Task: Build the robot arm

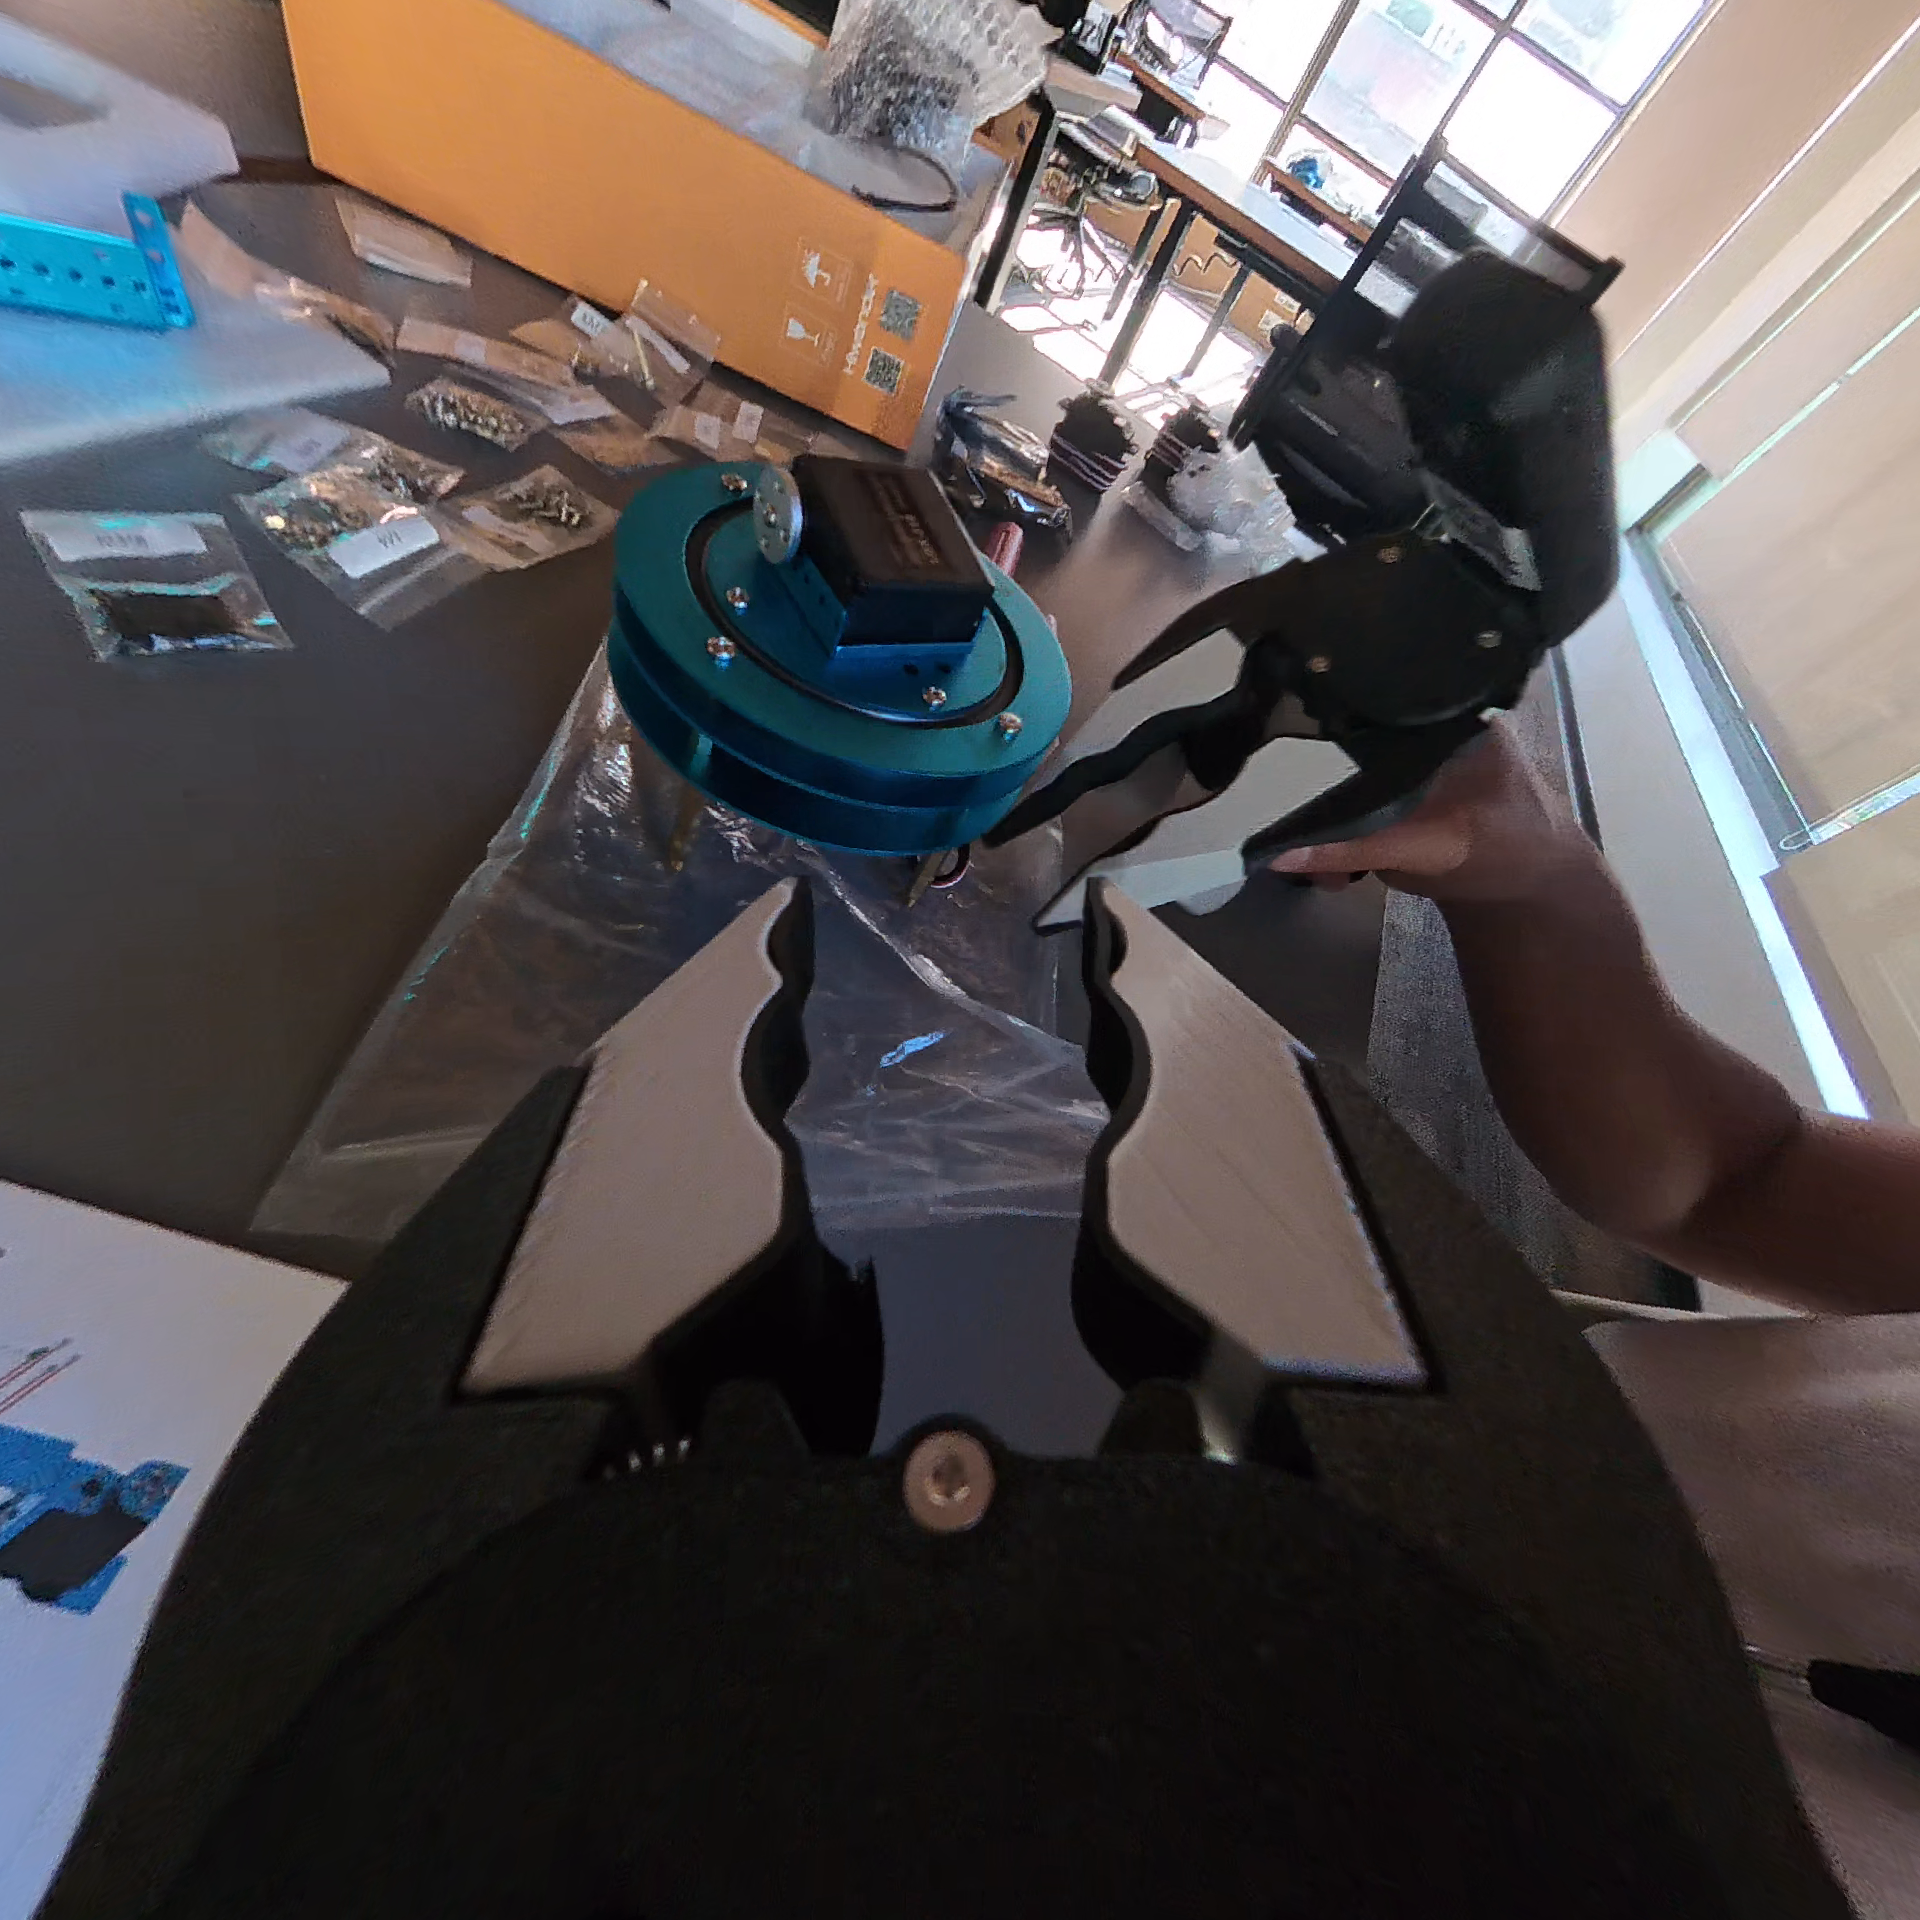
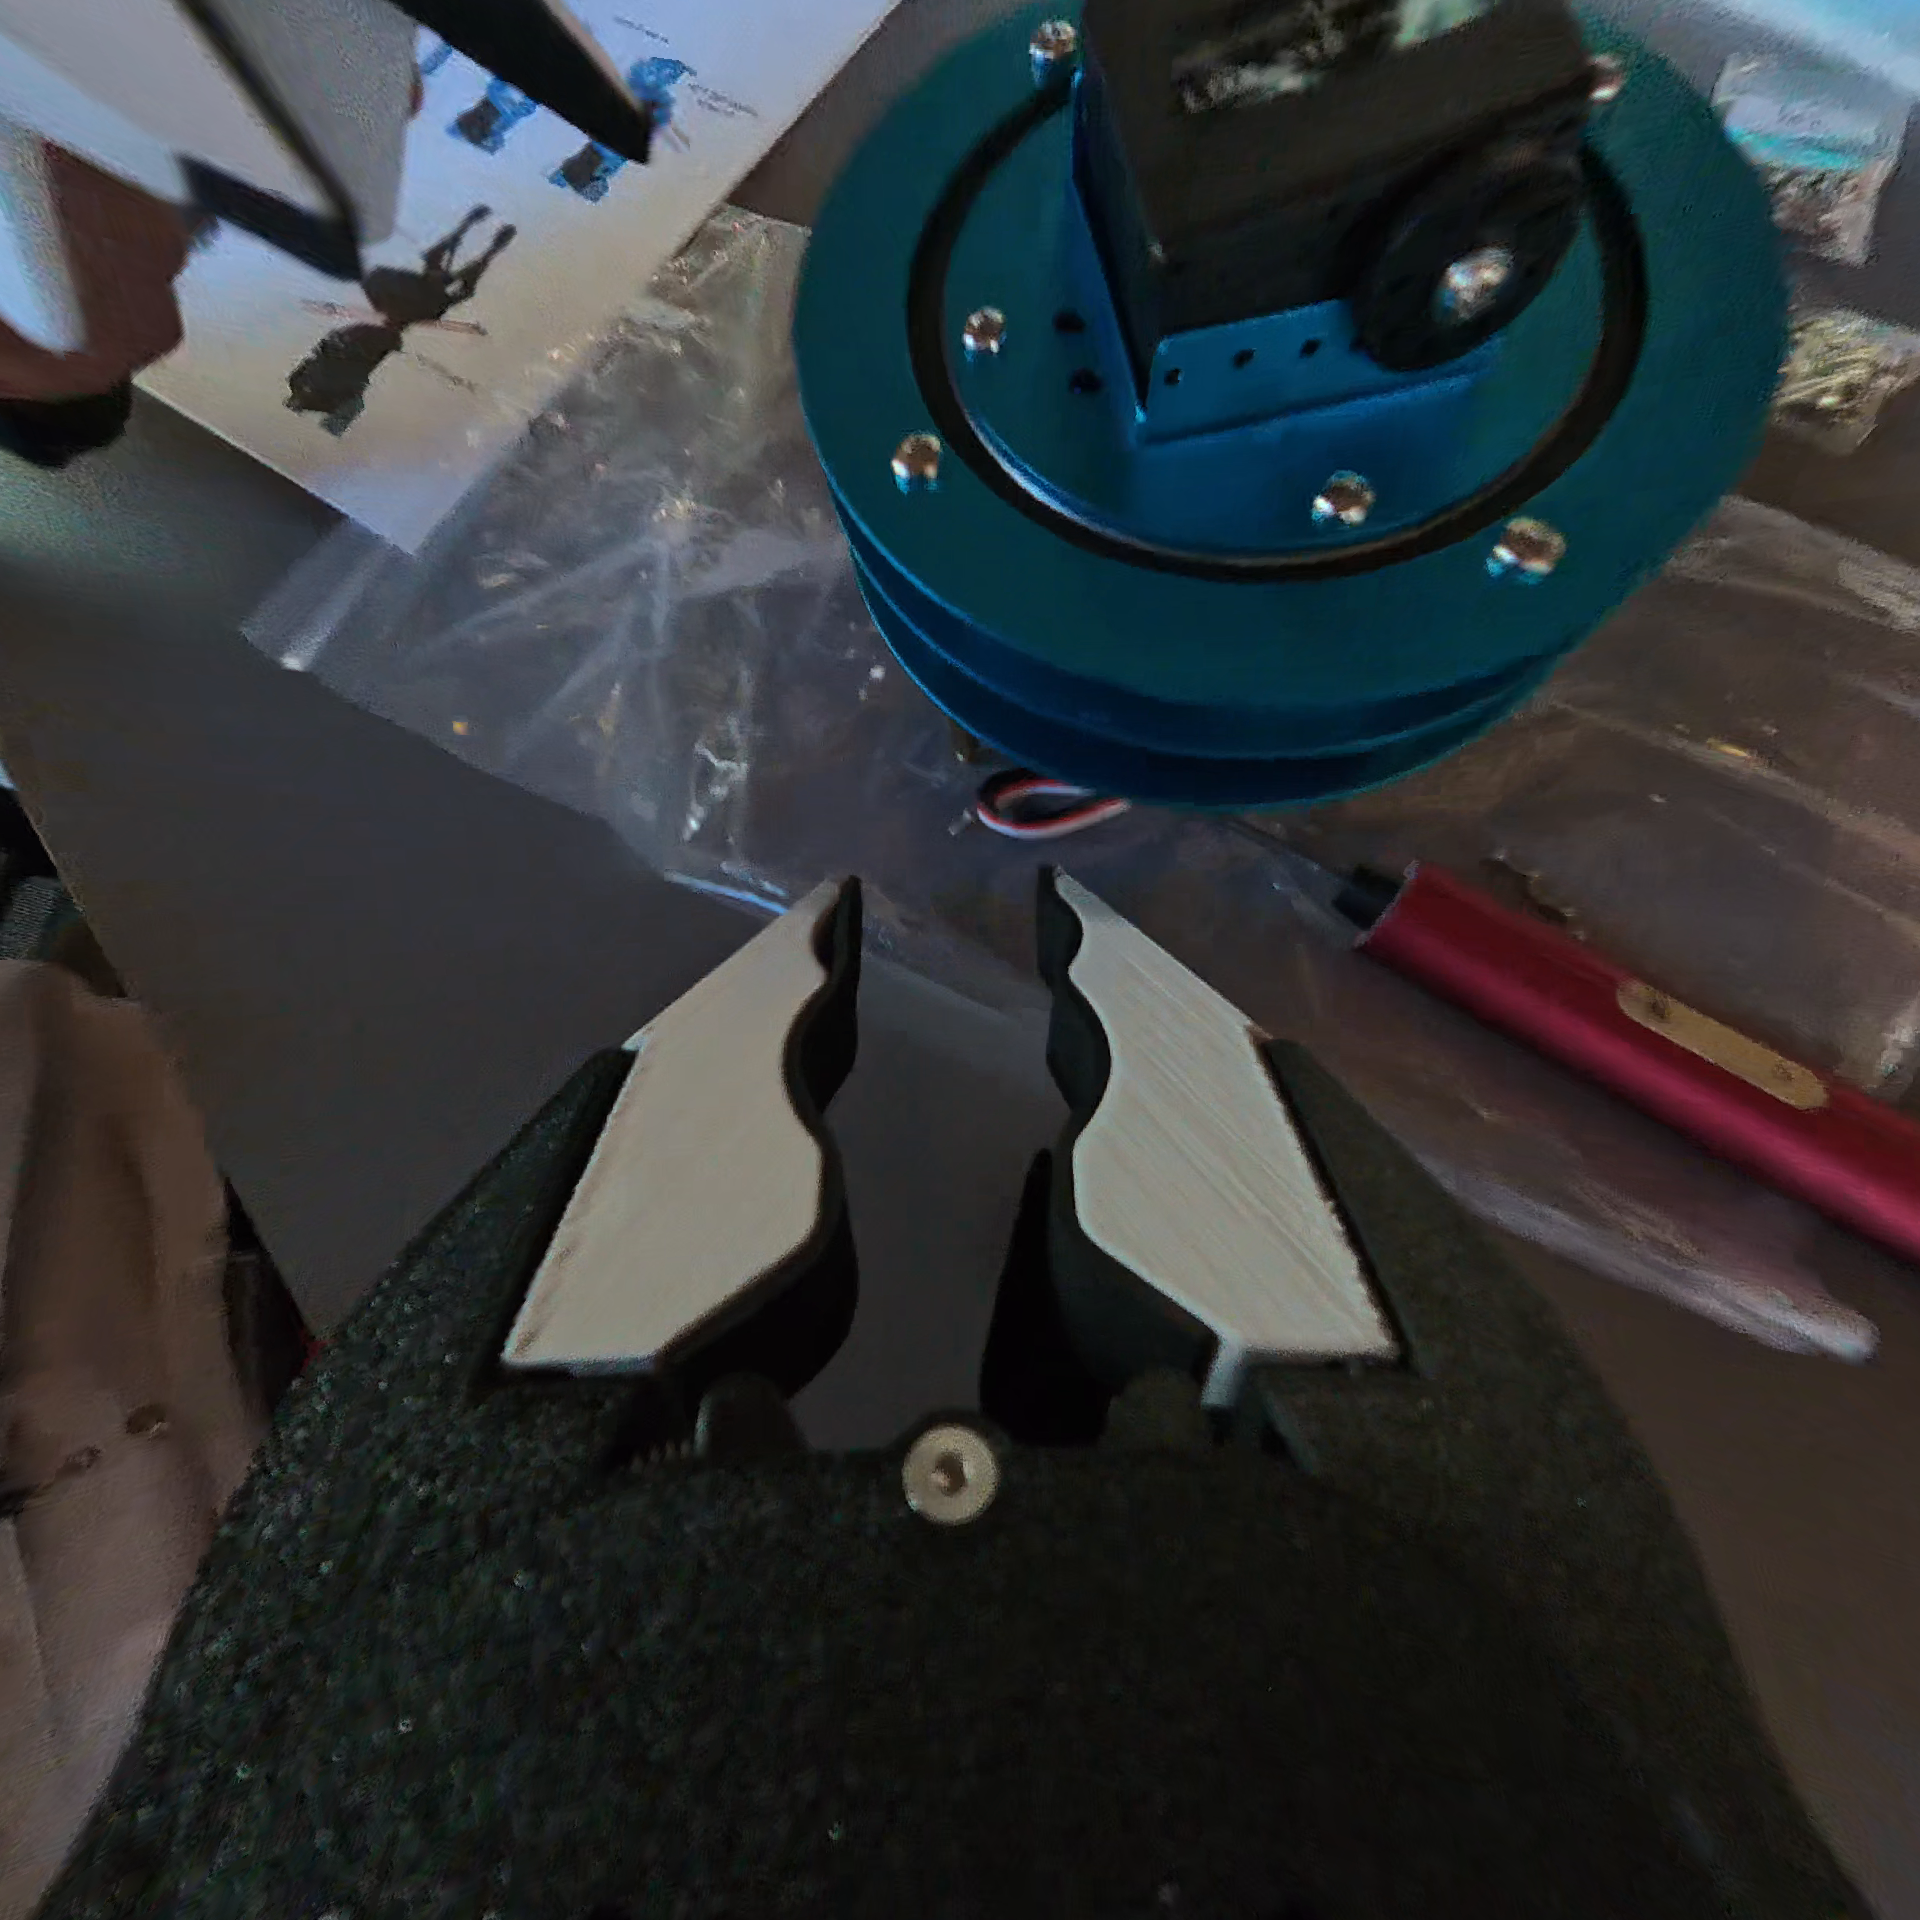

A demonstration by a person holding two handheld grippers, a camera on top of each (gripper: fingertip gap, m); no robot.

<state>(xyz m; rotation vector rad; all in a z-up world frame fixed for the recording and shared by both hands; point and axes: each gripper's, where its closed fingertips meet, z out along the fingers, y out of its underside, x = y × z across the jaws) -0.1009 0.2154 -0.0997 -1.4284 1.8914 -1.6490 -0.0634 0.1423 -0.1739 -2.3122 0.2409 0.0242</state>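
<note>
A blue round metal base [image 1: 831, 717] with a black servo [image 1: 894, 540] mounted on top stands on brass standoffs on a clear plastic bag [image 1: 665, 1018]. My left gripper [image 1: 951, 904] is open and empty, just short of the base's near edge. My right gripper [image 1: 1023, 878], held by a hand [image 1: 1455, 852], is open with its upper fingertip at the base's lower right rim. In the right wrist view the right gripper [image 2: 948, 891] is open and empty in front of the base [image 2: 1288, 582]. A thin wire [image 2: 1039, 810] shows under the base. The left gripper [image 2: 488, 182] shows at top left.
A red tube [image 2: 1662, 1070] lies right of the base. An orange box [image 1: 623, 187], small bags of screws [image 1: 343, 509], a blue drilled beam [image 1: 83, 270] and spare servos [image 1: 1091, 447] sit behind. A printed sheet [image 1: 104, 1455] lies near left on the dark table [image 1: 208, 883]. My hands' fingertips stand some 12 cm from each other.
</note>
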